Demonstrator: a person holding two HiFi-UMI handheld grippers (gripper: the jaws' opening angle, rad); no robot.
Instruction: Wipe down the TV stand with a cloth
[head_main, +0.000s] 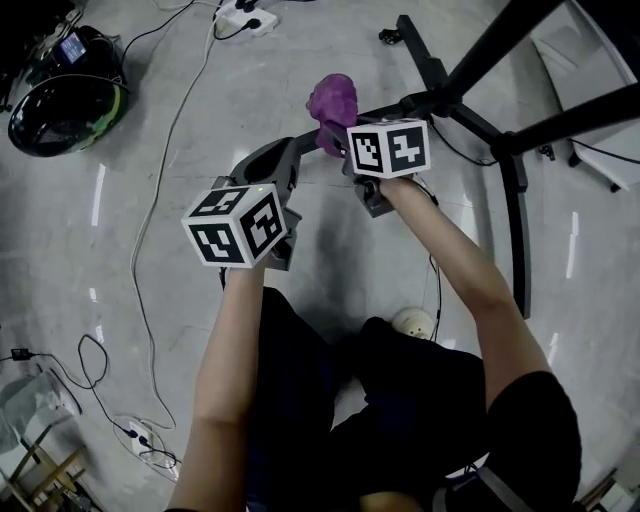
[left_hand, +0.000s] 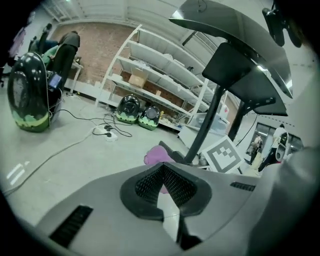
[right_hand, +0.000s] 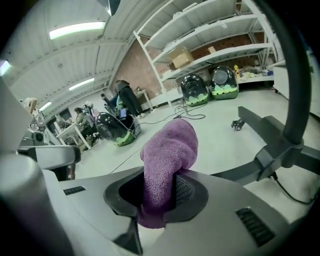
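Looking steeply down at a grey concrete floor (head_main: 120, 260). A person holds 2 grey grippers out in front, each carrying a cube with black-and-white square markers.

The right gripper (right_hand: 160, 192) is clamped on a purple terry cloth (right_hand: 169, 150). Only a narrow fold sits between the jaws. The rest stands out past them in a loose bunch, at 12 o'clock in the head view.

The left gripper (left_hand: 162, 170) has its jaws together with nothing between them. It hangs at 9 o'clock of the right one.

The black metal TV stand (head_main: 515, 200) spreads its base legs from 12 to 3 o'clock. In the right gripper view the nearest leg lies at 3 o'clock of the cloth, apart from it.

Likely risks from here:
- The thin pinch may let the cloth pull out when it drags along a leg.
- The bunched cloth would give little contact, so the hard jaw edges might scrape the metal.
- A small black caster (right_hand: 236, 124) sits under 1 leg, so a firm push could roll the stand while the left gripper does not brace it.
- A thin black cable (head_main: 440, 280) runs by the base at 4 o'clock and could snag.
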